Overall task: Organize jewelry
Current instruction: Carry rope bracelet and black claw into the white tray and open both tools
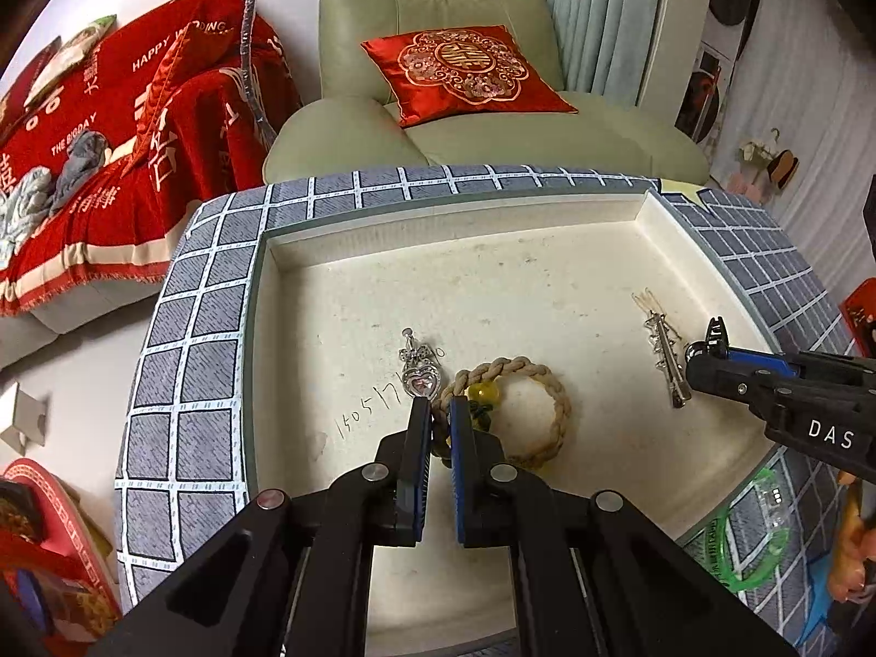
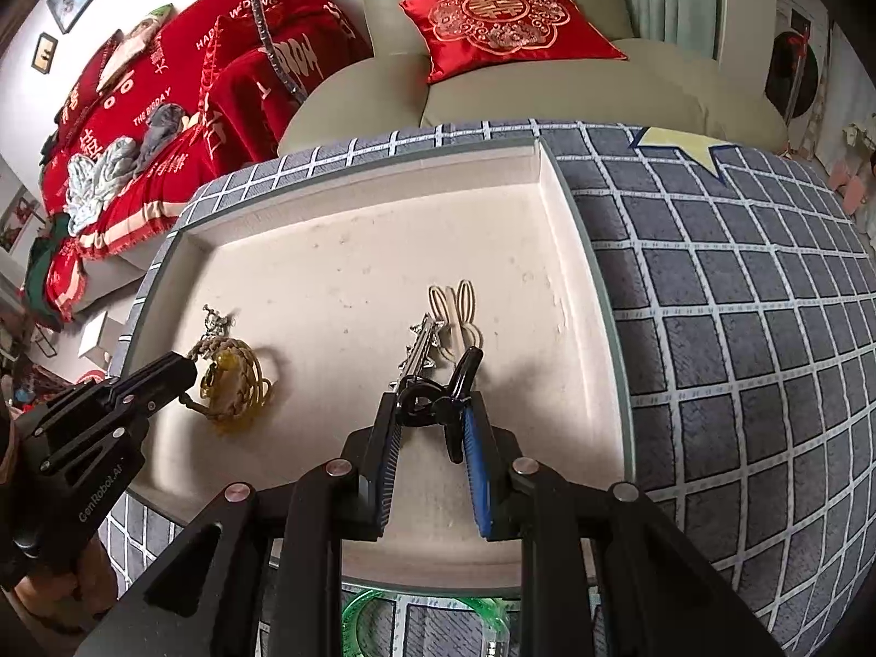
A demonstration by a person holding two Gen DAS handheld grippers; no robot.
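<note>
A cream tray lies on a grey grid-patterned surface. My left gripper is shut on the left edge of a braided rope bracelet with a yellow bead, which rests on the tray floor. A silver heart pendant lies just beyond the fingertips. My right gripper is shut on a black claw clip, low over the tray. Just ahead of it lie a silver hair clip and beige bunny-ear clips. The left gripper and bracelet show at the left of the right wrist view.
A green translucent bangle lies on the grid surface outside the tray's near right corner. Behind stand a pale green armchair with a red cushion and a sofa under a red throw. A hand holds the left gripper.
</note>
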